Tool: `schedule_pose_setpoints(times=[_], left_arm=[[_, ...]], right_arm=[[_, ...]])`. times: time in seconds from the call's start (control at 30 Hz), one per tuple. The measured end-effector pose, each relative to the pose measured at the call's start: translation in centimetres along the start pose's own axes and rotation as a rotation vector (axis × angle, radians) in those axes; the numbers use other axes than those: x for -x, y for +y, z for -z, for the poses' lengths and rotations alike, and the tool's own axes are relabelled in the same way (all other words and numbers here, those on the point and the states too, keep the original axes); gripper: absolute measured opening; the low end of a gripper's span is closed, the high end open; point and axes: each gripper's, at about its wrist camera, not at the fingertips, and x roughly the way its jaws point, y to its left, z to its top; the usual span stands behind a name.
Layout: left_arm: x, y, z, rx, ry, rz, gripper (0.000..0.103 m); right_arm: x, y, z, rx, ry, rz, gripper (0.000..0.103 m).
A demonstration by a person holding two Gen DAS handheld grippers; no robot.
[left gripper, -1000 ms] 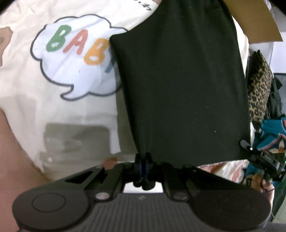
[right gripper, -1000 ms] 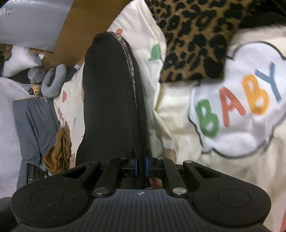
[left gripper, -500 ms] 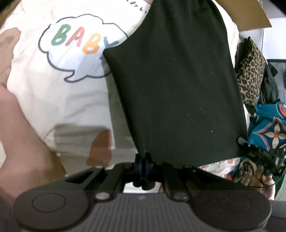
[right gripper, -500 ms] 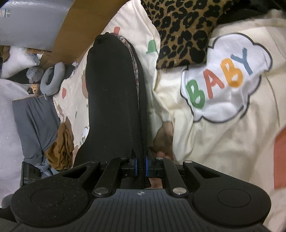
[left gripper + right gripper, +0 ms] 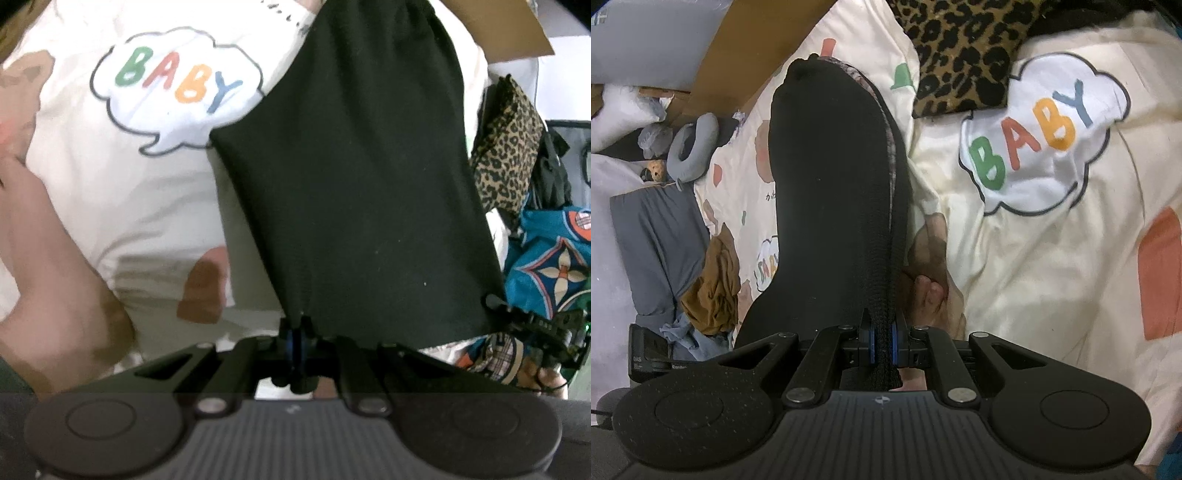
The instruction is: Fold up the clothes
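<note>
Left claw [image 5: 295,332]: closed on a near corner of the black garment [image 5: 354,177]. Right claw [image 5: 882,341]: closed on the garment's bunched near edge. The garment hangs stretched between both claws, above the cream bedspread [image 5: 155,206]; its long axis runs straight away from each claw. Left of the garment, the bedspread reads "BABY" [image 5: 177,83]. Leopard-print fabric [image 5: 506,147] lies right.

1 blk garment [image 5: 354,192], 2 tongs [image 5: 295,334] [image 5: 881,341]
</note>
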Motion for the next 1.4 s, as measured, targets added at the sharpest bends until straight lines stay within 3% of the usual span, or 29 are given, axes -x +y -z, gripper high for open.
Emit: schedule_pose_setpoints(times=[0.4, 0.63, 0.83, 1.1, 1.4], left_arm=[[3.1, -3.0, -5.8, -0.117, 0.110, -0.072, 0.004], [5.1, -1.8, -9.1, -0.120, 0.112, -0.052, 0.004], [3.6, -3.4, -9.6, -0.138, 0.118, -0.024, 0.004], [4.9, -4.6, -12.0, -0.179, 0.060, 0.009, 0.004], [3.7, -3.9, -13.8, -0.166, -0.034, 0.051, 0.004]], right_arm=[[1.8, 4.0, -2.2, 0.065, -0.010, -0.019, 0.006], [1.7, 5.5, -2.7, 0.074, -0.009, -0.016, 0.006], [1.5, 6.7, -4.0, 0.090, -0.021, 0.000, 0.007], [0.6, 8.0, -7.0, 0.122, -0.058, 0.015, 0.007], [-0.9, 8.7, -10.2, 0.121, -0.121, 0.003, 0.007]])
